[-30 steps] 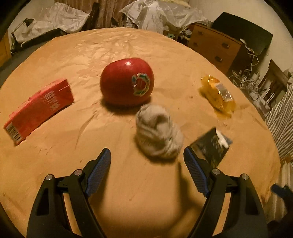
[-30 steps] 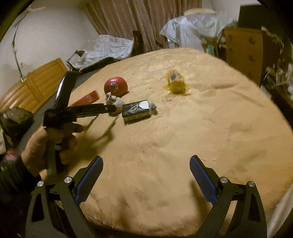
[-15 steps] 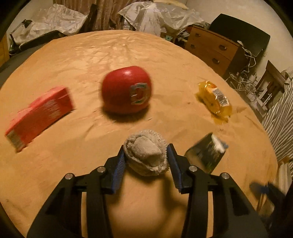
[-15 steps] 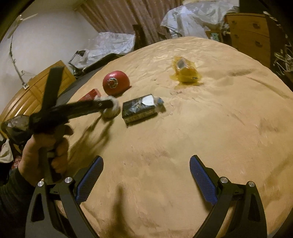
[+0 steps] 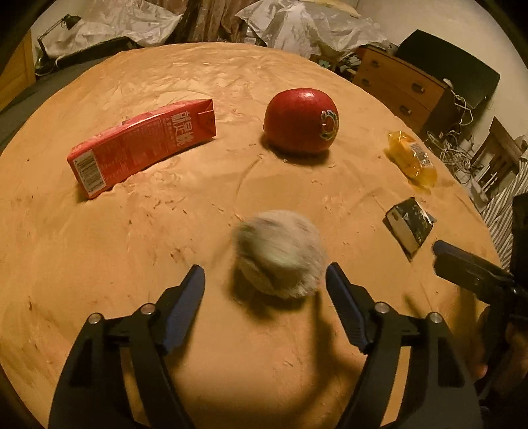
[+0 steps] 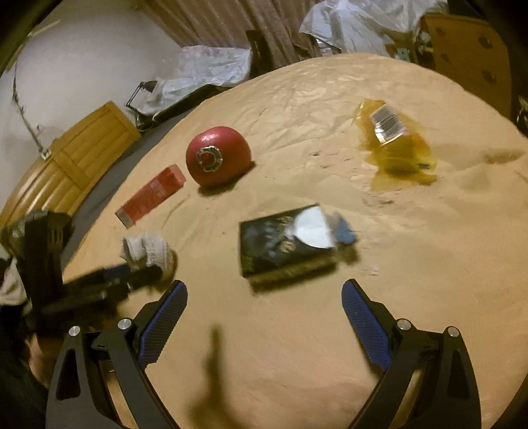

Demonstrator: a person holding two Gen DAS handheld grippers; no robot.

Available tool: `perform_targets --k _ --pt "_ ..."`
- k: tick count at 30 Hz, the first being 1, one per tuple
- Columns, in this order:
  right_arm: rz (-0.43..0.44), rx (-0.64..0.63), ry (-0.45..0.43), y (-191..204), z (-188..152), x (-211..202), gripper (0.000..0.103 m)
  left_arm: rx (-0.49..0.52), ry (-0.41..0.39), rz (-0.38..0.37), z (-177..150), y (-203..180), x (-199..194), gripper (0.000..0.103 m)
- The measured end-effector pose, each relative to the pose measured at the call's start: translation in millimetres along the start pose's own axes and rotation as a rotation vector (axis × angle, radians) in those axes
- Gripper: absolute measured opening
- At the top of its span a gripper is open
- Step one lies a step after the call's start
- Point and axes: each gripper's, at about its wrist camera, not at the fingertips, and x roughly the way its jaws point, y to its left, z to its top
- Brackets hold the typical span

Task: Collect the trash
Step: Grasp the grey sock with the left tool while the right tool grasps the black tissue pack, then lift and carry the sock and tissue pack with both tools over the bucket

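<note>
A crumpled grey-white tissue ball lies blurred on the tan tablecloth, just beyond my open left gripper, touching neither finger. It also shows in the right wrist view, next to the left gripper. My right gripper is open and empty, just short of a black cigarette pack. The pack also shows in the left wrist view. A yellow wrapper lies farther right.
A red apple and a red carton lie on the round table. A wooden dresser and plastic-covered clutter stand behind. The table edge is near on the left in the right wrist view.
The left gripper shut on the tissue ball, pulled it toward the near edge, then opened and let it go. The right gripper moved closer to the cigarette pack.
</note>
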Motion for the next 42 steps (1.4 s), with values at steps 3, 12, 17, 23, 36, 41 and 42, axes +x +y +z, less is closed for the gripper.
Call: perform_targets --k 3,12,17,23,36,41,42 --pt "-0.015 0.052 -0.014 4.3 6.9 11.2 0.095 -0.004 -0.001 0.015 0.4 -0.8 2.0 0.074" --pt "-0.182 0.044 -0.031 10.0 32.9 40.1 0.07 0.001 -0.036 0.12 -0.4 -9.8 6.5 0.066" --pt "-0.204 -0.009 -0.045 7.3 28.3 35.7 0.054 0.002 -0.052 0.108 -2.6 -8.5 2.5 0.044" --pt "-0.2 -0.086 -0.085 14.2 13.7 7.5 0.047 -0.021 -0.086 0.074 -6.5 -3.1 -11.3 0.041" --pt "-0.222 -0.261 -0.366 71.4 -26.1 -123.0 0.048 0.033 -0.331 0.097 -15.9 -59.8 -118.1 0.041" --pt "-0.201 -0.262 -0.461 85.7 -42.1 -160.6 0.048 0.076 -0.445 0.132 -28.9 -84.8 -153.1 0.041" --pt "-0.204 -0.267 -0.479 89.7 -44.0 -166.0 0.048 0.079 -0.462 0.136 -29.9 -87.8 -157.1 0.041"
